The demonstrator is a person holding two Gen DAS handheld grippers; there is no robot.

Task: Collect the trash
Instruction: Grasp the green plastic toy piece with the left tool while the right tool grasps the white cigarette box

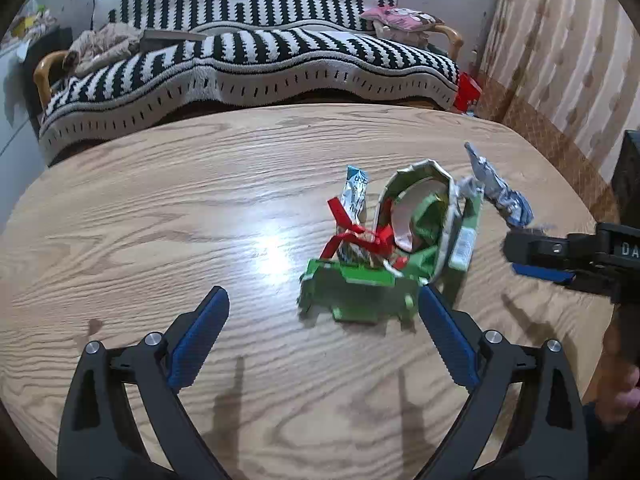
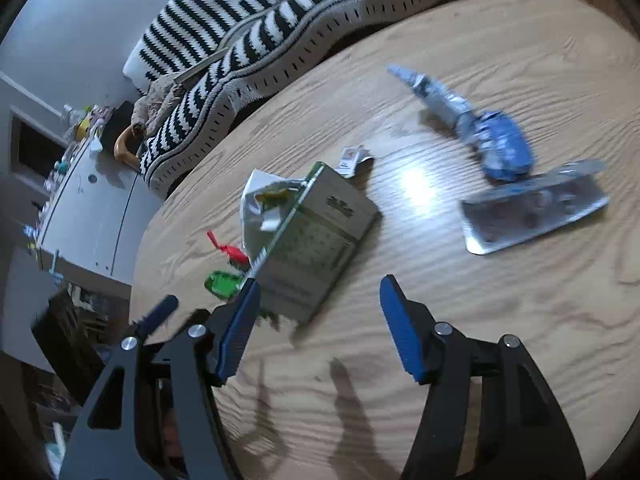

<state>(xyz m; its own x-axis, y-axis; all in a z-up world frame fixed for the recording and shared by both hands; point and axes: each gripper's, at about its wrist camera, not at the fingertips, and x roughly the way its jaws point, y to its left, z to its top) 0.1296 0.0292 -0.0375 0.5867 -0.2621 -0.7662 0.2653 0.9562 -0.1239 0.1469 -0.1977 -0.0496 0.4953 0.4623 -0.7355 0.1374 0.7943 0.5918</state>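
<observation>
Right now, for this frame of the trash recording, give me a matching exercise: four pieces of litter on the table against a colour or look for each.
Things:
1. ribbon
2. carton
3. crumpled wrapper
4. blister pack

Looks:
A. green, torn open
B. flat, silvery
C. red
D. blue and silver, twisted

Pairs: 1-C, 2-A, 3-D, 4-B
</observation>
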